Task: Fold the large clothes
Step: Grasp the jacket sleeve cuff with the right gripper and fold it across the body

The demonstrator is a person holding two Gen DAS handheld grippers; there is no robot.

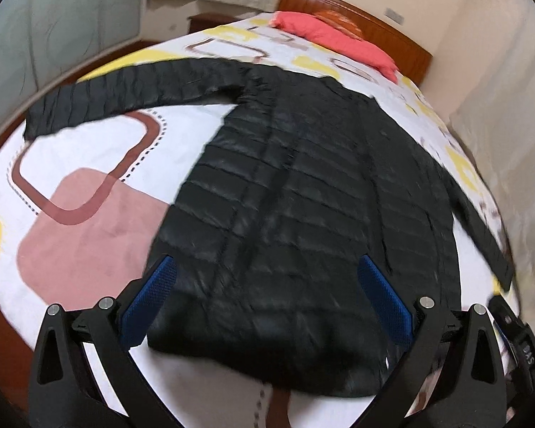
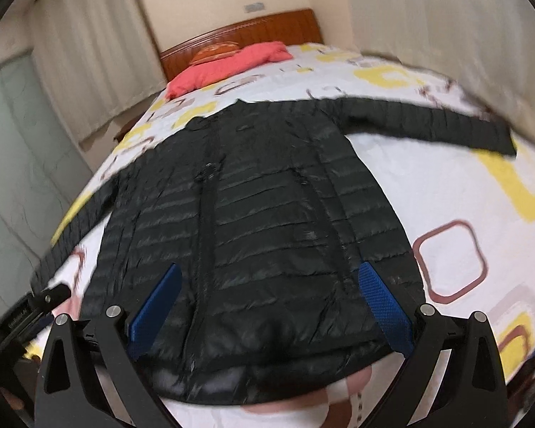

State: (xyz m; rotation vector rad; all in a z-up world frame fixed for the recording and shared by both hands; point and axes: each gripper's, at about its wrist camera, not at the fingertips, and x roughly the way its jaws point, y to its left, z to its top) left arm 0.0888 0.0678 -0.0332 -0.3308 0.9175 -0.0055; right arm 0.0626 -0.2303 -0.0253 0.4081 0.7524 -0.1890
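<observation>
A black quilted puffer jacket [image 1: 303, 185] lies flat on the bed, hem toward me, both sleeves spread out sideways. Its left sleeve [image 1: 125, 89] reaches the bed's left edge; the right sleeve [image 2: 428, 125] stretches toward the right edge. My left gripper [image 1: 267, 271] hovers open above the hem, its blue pads [image 1: 149, 299] wide apart with nothing between them. Over the same hem my right gripper [image 2: 271, 278] is open too, blue pads [image 2: 385, 306] spread, holding nothing. The jacket [image 2: 260, 214] fills the middle of the right wrist view.
The bed sheet [image 1: 89, 164] is white with pink, yellow and brown shapes. A coral pillow [image 1: 339, 39] lies by the wooden headboard [image 2: 246, 32]. Curtains and walls surround the bed. The other gripper's black body [image 1: 517, 339] shows at the right edge.
</observation>
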